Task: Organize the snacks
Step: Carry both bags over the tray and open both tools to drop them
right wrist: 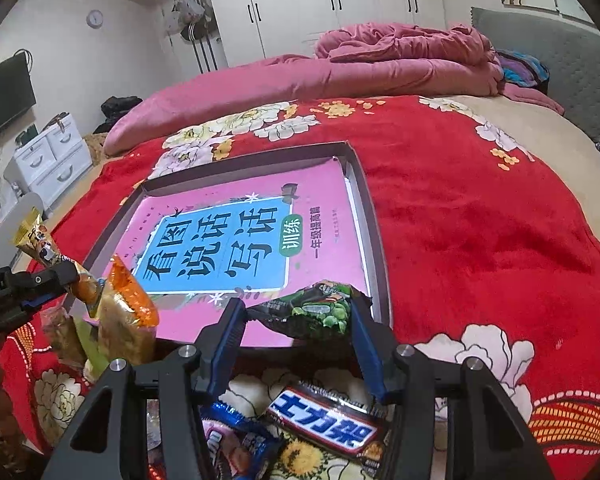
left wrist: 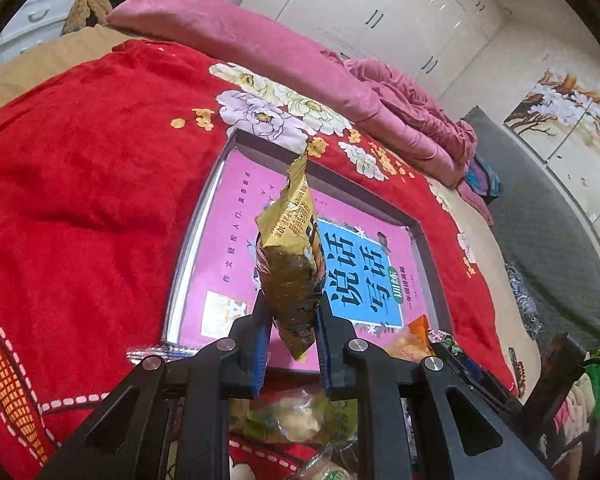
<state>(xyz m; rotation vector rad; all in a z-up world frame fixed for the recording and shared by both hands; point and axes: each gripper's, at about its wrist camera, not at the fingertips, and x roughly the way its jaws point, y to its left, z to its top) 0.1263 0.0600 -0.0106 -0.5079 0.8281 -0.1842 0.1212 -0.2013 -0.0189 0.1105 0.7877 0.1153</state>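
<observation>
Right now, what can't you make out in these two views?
- Gold packet: lower end hidden behind the left gripper, left wrist view.
- Green packet: print too small and crumpled to read; sides covered by right gripper fingers.
- Snack pile: cut off by the bottom edge and the gripper body in both views.
- Tray: near rim hidden by packets and grippers.

A crinkled gold snack packet [left wrist: 290, 264] stands upright, pinched at its lower end above a shallow grey box [right wrist: 374, 232] lined with a pink book, while a dark green pea packet [right wrist: 312, 312] hangs crosswise over the box's near edge on the red bed.
</observation>
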